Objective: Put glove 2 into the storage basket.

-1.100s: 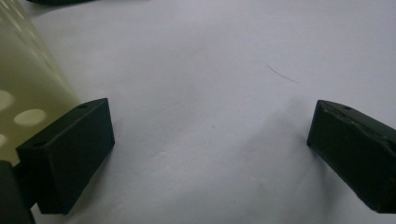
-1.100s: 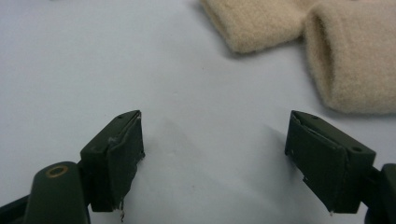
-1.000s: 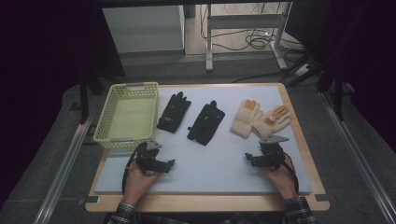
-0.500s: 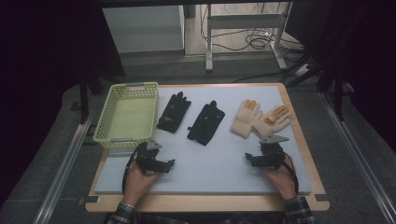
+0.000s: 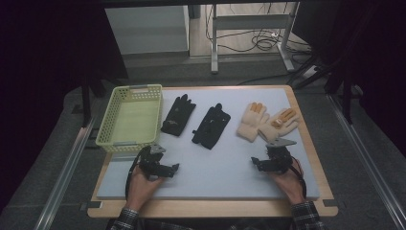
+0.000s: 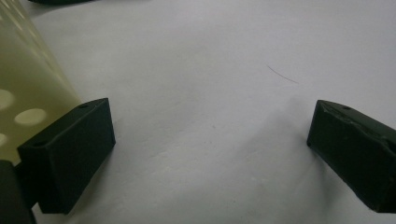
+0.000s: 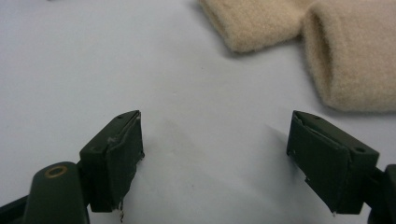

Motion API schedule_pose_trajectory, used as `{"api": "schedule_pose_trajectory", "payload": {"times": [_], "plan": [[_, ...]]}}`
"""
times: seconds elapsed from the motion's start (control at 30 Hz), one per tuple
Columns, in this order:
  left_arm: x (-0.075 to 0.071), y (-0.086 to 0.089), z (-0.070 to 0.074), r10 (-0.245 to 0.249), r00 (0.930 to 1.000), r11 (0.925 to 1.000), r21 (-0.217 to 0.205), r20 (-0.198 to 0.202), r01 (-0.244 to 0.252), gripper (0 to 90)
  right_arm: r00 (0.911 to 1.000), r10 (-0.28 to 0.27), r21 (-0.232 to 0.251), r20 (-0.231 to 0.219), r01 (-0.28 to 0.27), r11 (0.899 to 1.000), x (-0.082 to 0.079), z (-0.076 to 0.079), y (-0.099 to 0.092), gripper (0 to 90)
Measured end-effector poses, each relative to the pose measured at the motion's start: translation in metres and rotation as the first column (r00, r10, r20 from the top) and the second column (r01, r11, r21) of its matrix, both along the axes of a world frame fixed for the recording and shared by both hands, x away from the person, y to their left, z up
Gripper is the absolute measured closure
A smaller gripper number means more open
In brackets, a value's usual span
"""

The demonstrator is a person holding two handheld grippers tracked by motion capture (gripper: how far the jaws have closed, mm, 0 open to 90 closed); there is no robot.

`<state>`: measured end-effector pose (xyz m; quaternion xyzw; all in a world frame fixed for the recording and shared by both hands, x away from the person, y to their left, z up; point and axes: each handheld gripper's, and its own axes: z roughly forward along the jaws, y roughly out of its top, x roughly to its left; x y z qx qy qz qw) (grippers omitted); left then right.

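Resting with jaws spread, right gripper (image 7: pixel 215 154) sees beige gloves' (image 7: pixel 327 51) cuffs; left gripper (image 6: pixel 210 154), likewise, basket (image 6: pixel 28 88).

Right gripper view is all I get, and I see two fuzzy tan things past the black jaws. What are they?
Observer: A pair of tan gloves, lying side by side on the table, ahead of the right gripper.
Operator: Is anything else up there?
Observer: Two black gloves lie left of the tan pair.
Operator: Where could gloves go?
Observer: Maybe into the yellow basket, which stands at the table's left with nothing in it.
Operator: What's the other hand doing?
Observer: The left gripper rests open on the table beside that basket.
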<state>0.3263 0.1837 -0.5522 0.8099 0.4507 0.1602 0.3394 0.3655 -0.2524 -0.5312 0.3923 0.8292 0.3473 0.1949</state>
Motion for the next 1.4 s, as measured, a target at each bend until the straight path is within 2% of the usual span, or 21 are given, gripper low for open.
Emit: {"api": "schedule_pose_trajectory", "payload": {"times": [0.4, 0.77, 0.9, 1.07, 1.27, 1.4], "plan": [[0.000, 0.000, 0.000, 0.000, 1.0000, 1.0000, 0.000, 0.001, 0.000, 1.2, 0.9997, 0.024, 0.016, 0.000, -0.024, 1.000, -0.001, 0.005, 0.003, 20.6], [0.000, 0.000, 0.000, 0.000, 1.0000, 1.0000, 0.000, 0.001, 0.000, 1.2, 0.9985, 0.054, 0.026, -0.007, -0.054, 0.998, 0.004, 0.010, 0.020, 21.0], [0.000, 0.000, 0.000, 0.000, 1.0000, 1.0000, -0.001, 0.001, 0.000, 1.2, 0.9975, 0.070, 0.040, -0.014, -0.069, 0.997, 0.009, 0.012, 0.029, 21.3], [0.000, 0.000, 0.000, 0.001, 1.0000, 1.0000, -0.001, 0.001, -0.001, 1.2, 0.9951, 0.098, 0.035, -0.015, -0.097, 0.995, 0.019, 0.016, 0.043, 22.5], [0.000, 0.000, 0.000, 0.001, 1.0000, 1.0000, -0.001, 0.001, -0.001, 1.2, 0.9914, 0.131, 0.048, -0.009, -0.130, 0.990, 0.035, 0.021, 0.062, 23.9], [0.000, 0.000, 0.000, 0.001, 1.0000, 1.0000, -0.001, 0.001, -0.001, 1.2, 0.9888, 0.149, 0.057, -0.010, -0.148, 0.987, 0.047, 0.024, 0.077, 27.9]]}}
